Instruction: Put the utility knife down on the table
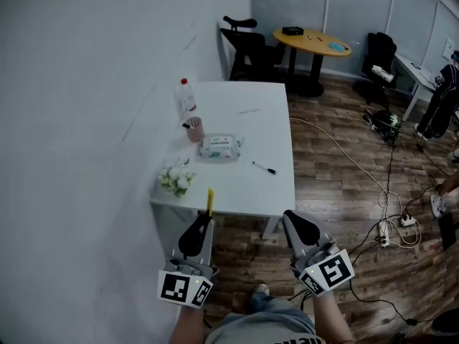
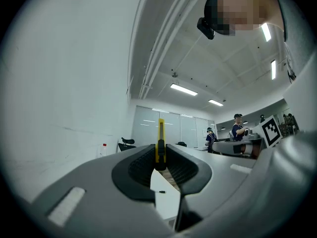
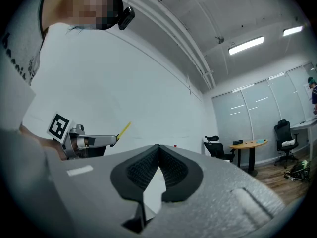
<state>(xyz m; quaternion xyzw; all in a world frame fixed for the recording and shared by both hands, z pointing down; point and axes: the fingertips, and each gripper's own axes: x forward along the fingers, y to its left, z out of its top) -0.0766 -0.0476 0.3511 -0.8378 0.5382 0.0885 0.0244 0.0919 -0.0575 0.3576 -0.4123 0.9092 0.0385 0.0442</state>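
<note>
A yellow utility knife (image 1: 210,200) sticks up out of my left gripper (image 1: 204,219), which is shut on its lower end. Gripper and knife hang just before the near edge of the white table (image 1: 251,131), over the wooden floor. In the left gripper view the knife (image 2: 160,140) stands upright between the two black pads. My right gripper (image 1: 290,216) is beside it to the right, shut, with nothing in it. In the right gripper view the jaws (image 3: 158,148) meet, and the left gripper (image 3: 84,141) shows at the left with the knife (image 3: 124,129) pointing up.
On the table stand a bottle (image 1: 186,95), a pink cup (image 1: 194,129), a wipes packet (image 1: 220,147), white flowers (image 1: 177,178) at the near left corner and a black marker (image 1: 264,168). A white wall runs along the left. Cables (image 1: 391,217) lie on the floor to the right.
</note>
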